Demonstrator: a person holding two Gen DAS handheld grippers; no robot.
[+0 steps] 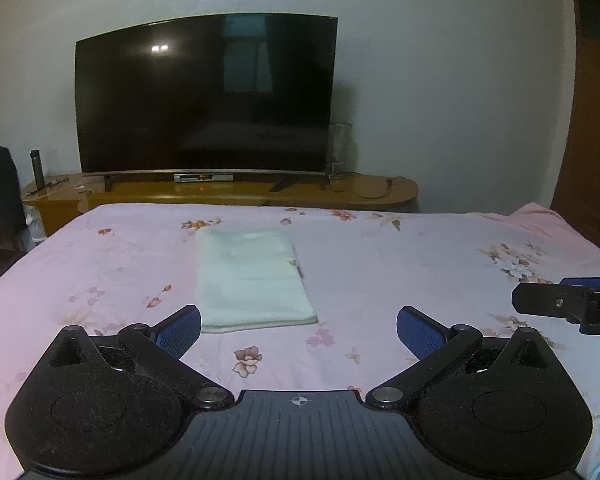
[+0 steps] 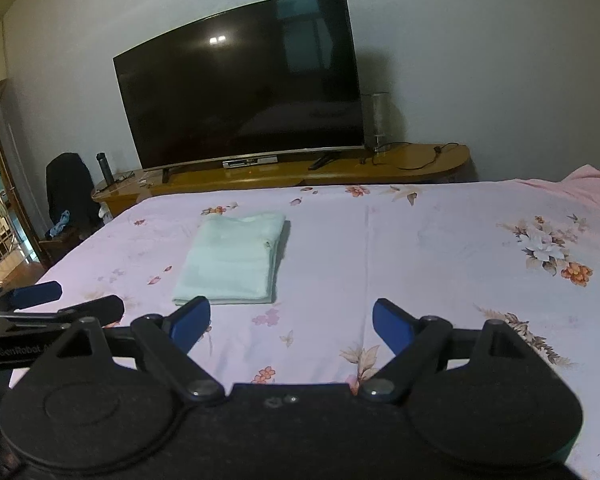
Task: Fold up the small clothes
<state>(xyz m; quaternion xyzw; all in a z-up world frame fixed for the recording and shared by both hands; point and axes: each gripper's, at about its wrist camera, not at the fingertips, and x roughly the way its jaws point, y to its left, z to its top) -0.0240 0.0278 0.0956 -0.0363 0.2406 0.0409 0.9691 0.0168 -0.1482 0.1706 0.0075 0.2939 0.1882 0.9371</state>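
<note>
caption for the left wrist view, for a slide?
Open left gripper over floral bedsheet, folded pale-green garment ahead, dark TV behind.

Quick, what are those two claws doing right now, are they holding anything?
Left claw: open, holding nothing, above the bedsheet.
Right claw: open, holding nothing; the folded pale green cloth lies untouched ahead.

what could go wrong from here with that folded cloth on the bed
1. The pale green folded cloth lies neatly stacked; a clumsy pinch at its near edge might drag the top layers and undo the fold.
2. The bedsheet beneath is soft, so an open gripper could grab sheet together with cloth.
3. The left gripper and right gripper are close side by side; both reaching at once might collide.
</note>
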